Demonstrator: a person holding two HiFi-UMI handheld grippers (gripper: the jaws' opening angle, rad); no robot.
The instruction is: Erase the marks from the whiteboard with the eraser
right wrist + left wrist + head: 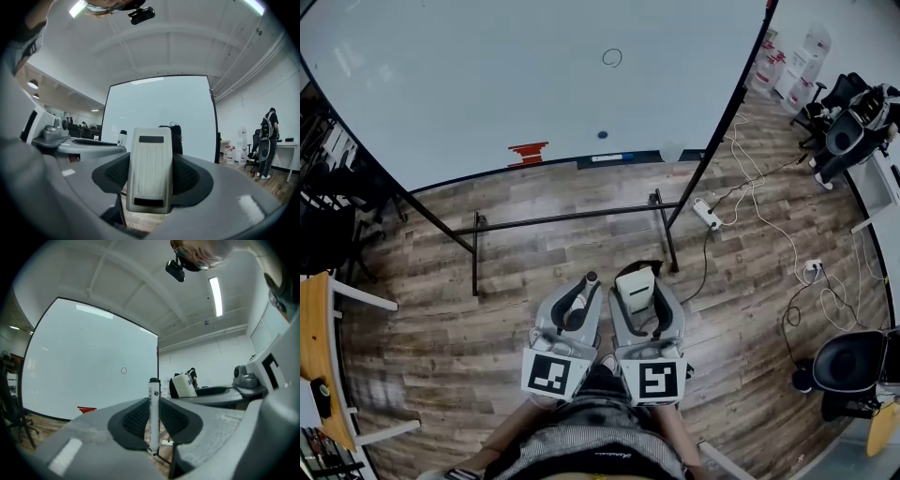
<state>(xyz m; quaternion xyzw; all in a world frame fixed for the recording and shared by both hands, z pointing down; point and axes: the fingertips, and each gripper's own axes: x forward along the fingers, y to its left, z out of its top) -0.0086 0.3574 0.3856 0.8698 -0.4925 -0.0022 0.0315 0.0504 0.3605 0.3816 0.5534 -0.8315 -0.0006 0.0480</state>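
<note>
A large whiteboard (487, 84) on a black wheeled stand fills the upper head view, some way ahead of me. On it is a small drawn circle (612, 58), also in the left gripper view as the circle (123, 371). A red object (528, 152) and a small blue dot (602, 135) sit near its lower edge. My right gripper (151, 171) is shut on a white eraser (150, 168), the eraser (636, 286) standing upright. My left gripper (153, 420) is shut on a white marker (153, 413) with a black cap, the marker (584, 292) pointing toward the board. Both grippers hang low, side by side.
The stand's black floor bars (572, 220) lie between me and the board. A power strip (706, 214) and white cables (769, 225) trail over the wooden floor at right. Office chairs (853, 361) stand at right, a wooden table (317, 366) at left. A person (267, 140) stands far right.
</note>
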